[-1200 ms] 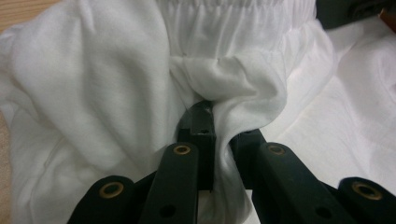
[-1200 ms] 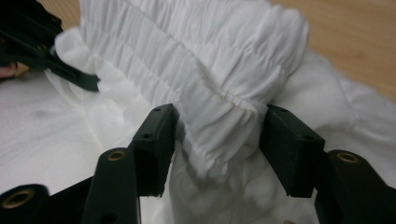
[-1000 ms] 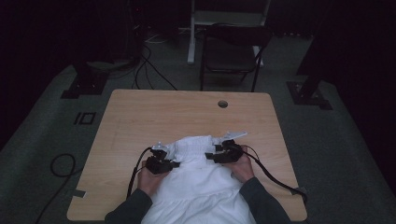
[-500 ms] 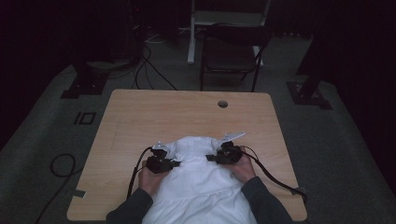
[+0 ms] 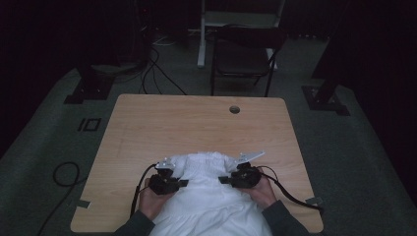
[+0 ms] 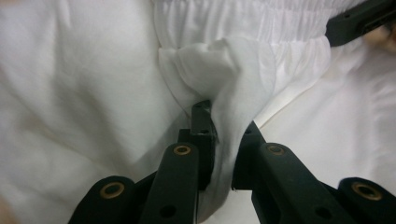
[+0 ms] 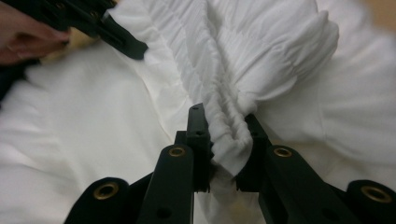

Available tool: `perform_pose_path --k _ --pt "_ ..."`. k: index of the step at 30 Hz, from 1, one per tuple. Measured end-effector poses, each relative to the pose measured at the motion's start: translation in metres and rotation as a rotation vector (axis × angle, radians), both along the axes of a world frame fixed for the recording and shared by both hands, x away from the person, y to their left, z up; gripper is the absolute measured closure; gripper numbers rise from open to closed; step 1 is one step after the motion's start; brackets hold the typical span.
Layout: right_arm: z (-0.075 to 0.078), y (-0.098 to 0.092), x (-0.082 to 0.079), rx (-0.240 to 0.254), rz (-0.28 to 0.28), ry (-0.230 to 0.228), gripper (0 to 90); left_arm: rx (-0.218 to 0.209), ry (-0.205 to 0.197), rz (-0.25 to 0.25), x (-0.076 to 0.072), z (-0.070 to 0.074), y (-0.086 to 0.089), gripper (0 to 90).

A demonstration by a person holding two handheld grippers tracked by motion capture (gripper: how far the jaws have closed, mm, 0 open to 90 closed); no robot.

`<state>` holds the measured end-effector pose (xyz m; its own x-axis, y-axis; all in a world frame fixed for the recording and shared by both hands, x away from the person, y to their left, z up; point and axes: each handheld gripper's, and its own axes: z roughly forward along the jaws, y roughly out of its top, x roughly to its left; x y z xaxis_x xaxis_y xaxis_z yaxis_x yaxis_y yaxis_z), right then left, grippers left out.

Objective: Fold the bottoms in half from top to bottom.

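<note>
The white garment (image 5: 206,196) lies on the near half of the bench (image 5: 196,128), bunched between the 2 tools. The left tool (image 5: 181,183) is clamped on a fold of plain cloth at its tips. The right tool (image 5: 223,180) has just been closing and now pinches the gathered elastic edge (image 7: 229,140) between its pads. The 2 tools face each other across the cloth.

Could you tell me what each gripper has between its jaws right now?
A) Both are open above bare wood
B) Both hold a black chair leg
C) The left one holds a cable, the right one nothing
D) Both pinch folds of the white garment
D: in the gripper views, the left gripper and the right gripper each have white garment fabric bunched between their black jaws.
</note>
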<state>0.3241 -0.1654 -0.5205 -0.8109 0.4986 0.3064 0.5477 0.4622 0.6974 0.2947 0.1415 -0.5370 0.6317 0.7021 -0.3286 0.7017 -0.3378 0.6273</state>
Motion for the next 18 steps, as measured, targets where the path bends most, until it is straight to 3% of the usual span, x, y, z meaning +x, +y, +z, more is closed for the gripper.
perform_pose_path --k 1,3,7,11,18 --pt "-0.006 0.001 0.0 -0.011 -0.003 0.014 79.2 0.004 0.015 -0.001 0.001 -0.006 -0.001 83.0" --pt "-0.014 0.004 0.001 -0.047 -0.022 0.012 79.4 -0.009 0.006 -0.002 0.003 -0.009 -0.001 83.2" --pt "-0.022 0.009 0.016 -0.097 -0.053 -0.013 79.8 0.045 -0.039 -0.016 0.017 -0.007 -0.005 83.2" --pt "-0.022 0.012 0.041 -0.116 -0.099 -0.045 80.0 0.058 -0.063 0.004 0.051 -0.006 -0.009 83.3" --pt "-0.021 0.016 0.101 -0.141 -0.181 -0.08 79.9 0.103 -0.112 0.041 0.113 -0.004 -0.017 83.2"
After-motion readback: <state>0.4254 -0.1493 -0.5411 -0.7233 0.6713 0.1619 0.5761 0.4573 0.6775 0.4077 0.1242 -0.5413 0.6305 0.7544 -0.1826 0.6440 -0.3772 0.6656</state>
